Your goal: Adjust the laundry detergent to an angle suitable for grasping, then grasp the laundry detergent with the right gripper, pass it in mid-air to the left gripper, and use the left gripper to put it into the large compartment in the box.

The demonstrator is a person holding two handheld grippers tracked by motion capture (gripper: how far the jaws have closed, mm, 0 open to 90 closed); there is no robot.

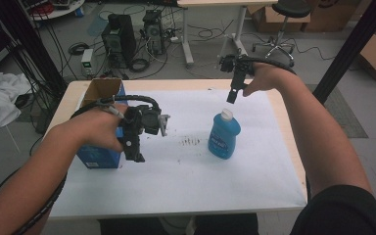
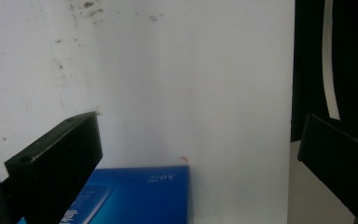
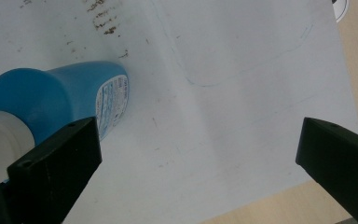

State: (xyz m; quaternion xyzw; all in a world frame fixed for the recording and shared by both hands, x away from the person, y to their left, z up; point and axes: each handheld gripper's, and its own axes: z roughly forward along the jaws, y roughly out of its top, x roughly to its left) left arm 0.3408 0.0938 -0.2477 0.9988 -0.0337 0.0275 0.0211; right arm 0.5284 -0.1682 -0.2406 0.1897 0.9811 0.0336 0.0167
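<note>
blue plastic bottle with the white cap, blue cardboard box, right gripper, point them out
blue plastic bottle with the white cap (image 1: 223, 135), high view, on its label
blue cardboard box (image 1: 97, 157), high view, front face
right gripper (image 1: 232, 96), high view, between its fingertips

On the table (image 1: 279, 122) lies a paper sheet (image 1: 186, 171). A bottle (image 1: 223, 134) stands upright on it, right of centre. My right gripper (image 1: 233, 93) hangs just above and behind its cap (image 1: 226, 114). At the sheet's left edge stands an open box (image 1: 98, 122); my left gripper (image 1: 136, 152) hovers just beside its right side.
</note>
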